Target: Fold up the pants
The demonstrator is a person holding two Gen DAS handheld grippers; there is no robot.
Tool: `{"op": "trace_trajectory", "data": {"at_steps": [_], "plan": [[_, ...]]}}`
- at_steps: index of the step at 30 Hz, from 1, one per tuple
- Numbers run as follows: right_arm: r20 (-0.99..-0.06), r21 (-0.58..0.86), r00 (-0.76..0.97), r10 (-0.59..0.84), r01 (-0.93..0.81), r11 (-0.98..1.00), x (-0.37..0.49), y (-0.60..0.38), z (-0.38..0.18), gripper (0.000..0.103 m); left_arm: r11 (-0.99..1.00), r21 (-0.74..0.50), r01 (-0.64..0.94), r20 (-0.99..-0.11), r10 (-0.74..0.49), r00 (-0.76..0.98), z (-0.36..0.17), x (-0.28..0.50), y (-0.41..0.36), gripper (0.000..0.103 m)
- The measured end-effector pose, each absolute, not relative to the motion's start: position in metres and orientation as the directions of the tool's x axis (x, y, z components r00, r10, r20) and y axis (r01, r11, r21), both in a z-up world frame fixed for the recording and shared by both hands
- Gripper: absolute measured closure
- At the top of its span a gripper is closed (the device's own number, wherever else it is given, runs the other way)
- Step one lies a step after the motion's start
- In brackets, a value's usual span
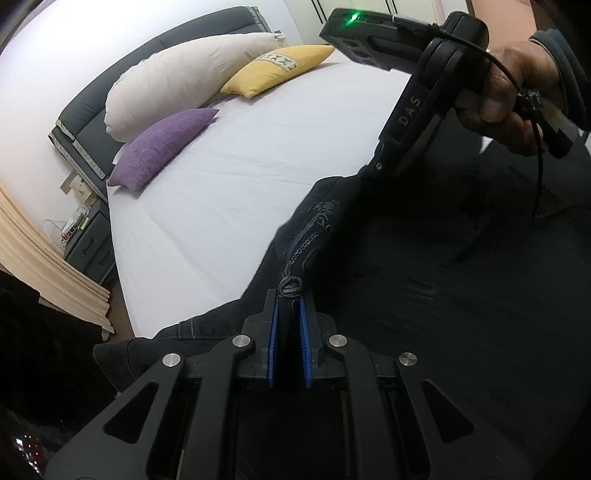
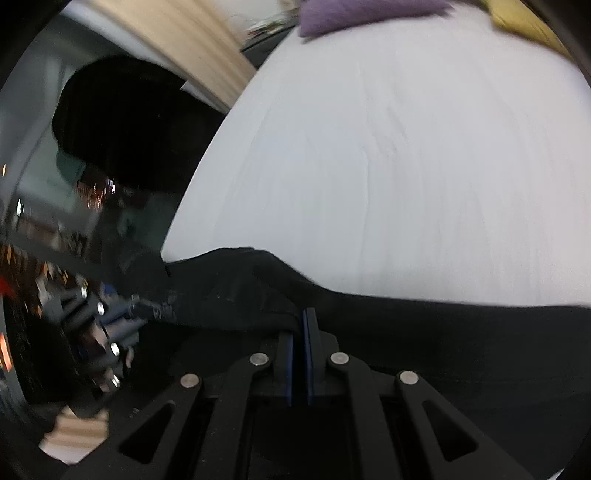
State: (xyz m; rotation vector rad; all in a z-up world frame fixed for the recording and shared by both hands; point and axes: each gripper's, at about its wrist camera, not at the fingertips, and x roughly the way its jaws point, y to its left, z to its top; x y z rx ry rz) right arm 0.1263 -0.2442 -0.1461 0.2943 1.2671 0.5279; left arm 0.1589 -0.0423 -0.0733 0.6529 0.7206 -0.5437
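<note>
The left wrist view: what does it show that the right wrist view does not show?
Only the left wrist view shows the white pillow, the dark headboard, the nightstand and the person's hand holding the right gripper. Only the right wrist view shows a blurred dark window with lights. Both show the black pants pinched in each gripper, the white bed sheet, and the purple pillow and the yellow pillow.
</note>
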Motion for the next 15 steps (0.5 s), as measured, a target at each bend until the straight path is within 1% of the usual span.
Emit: {"op": "trace_trajectory", "data": {"at_steps": [6,10,15], "plan": [[-0.863,0.43,0.14,0.485,-0.299,0.852,0.089,-0.223,-0.138,0.097,0.672,0.341,0.658,-0.753,-0.224,0.619,-0.071,0.111,-0.035,0.094],[-0.882,0.393,0.116,0.456,-0.351,0.85,0.07,-0.212,-0.133,0.097,0.617,0.364,0.698,-0.77,-0.223,0.599,-0.081,0.065,-0.034,0.094],[-0.934,0.282,0.072,0.351,-0.457,0.844,0.041,-0.192,-0.128,0.097,0.536,0.398,0.744,-0.782,-0.226,0.581,-0.094,0.004,-0.041,0.094]]}}
